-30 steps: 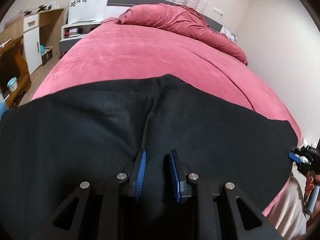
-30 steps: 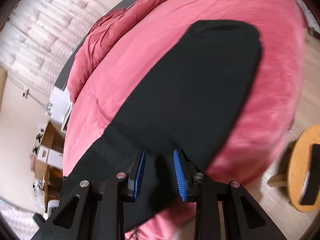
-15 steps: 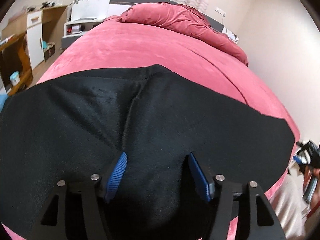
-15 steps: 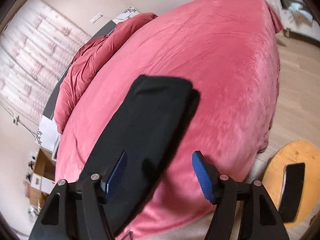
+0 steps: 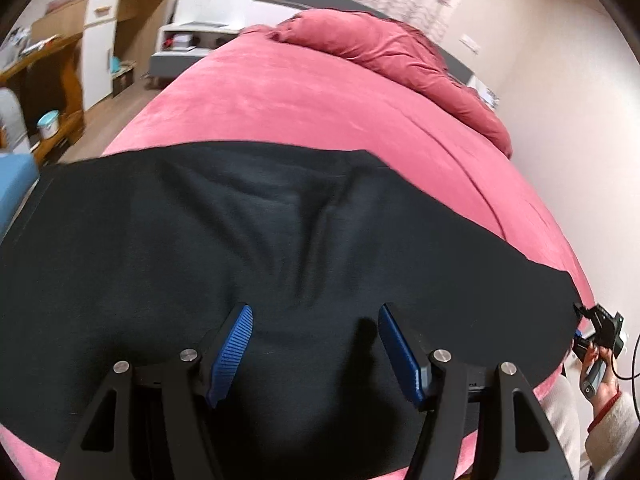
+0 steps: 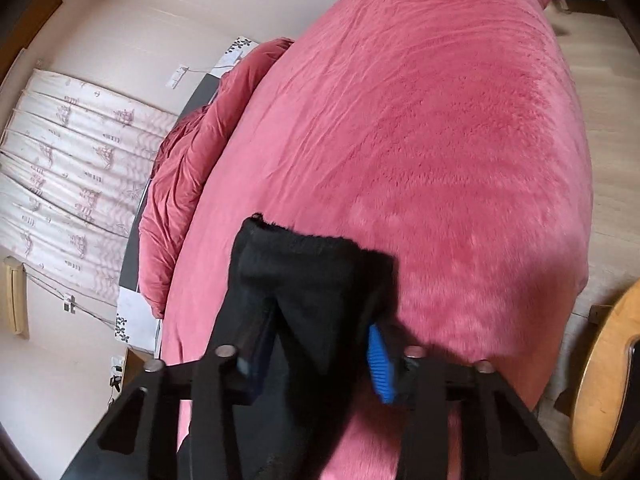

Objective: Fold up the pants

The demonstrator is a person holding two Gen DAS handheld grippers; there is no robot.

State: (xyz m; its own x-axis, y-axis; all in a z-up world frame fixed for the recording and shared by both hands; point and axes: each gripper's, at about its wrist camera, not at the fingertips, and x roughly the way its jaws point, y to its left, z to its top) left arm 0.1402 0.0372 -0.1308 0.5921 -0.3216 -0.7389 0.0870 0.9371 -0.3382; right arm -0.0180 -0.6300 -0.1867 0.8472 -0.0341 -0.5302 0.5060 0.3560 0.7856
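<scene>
Black pants [image 5: 260,248] lie spread across the near end of a bed with a pink cover [image 5: 304,100]. My left gripper [image 5: 314,346] is open just above the pants' near part, holding nothing. In the right wrist view a leg end of the pants [image 6: 304,276] lies between the blue pads of my right gripper [image 6: 316,364], whose jaws stand apart. The right gripper also shows at the far right of the left wrist view [image 5: 600,332], at the pants' end.
A bunched pink duvet [image 5: 384,52] lies at the head of the bed. Wooden shelves and a white cabinet [image 5: 96,52] stand to the left. A round wooden stool [image 6: 604,380] stands on the floor by the bed's corner. A wall runs along the right.
Both grippers opened and let go of the pants. The left gripper pulled back slightly. The right gripper slid along the leg to its end, which now lies between its pads.
</scene>
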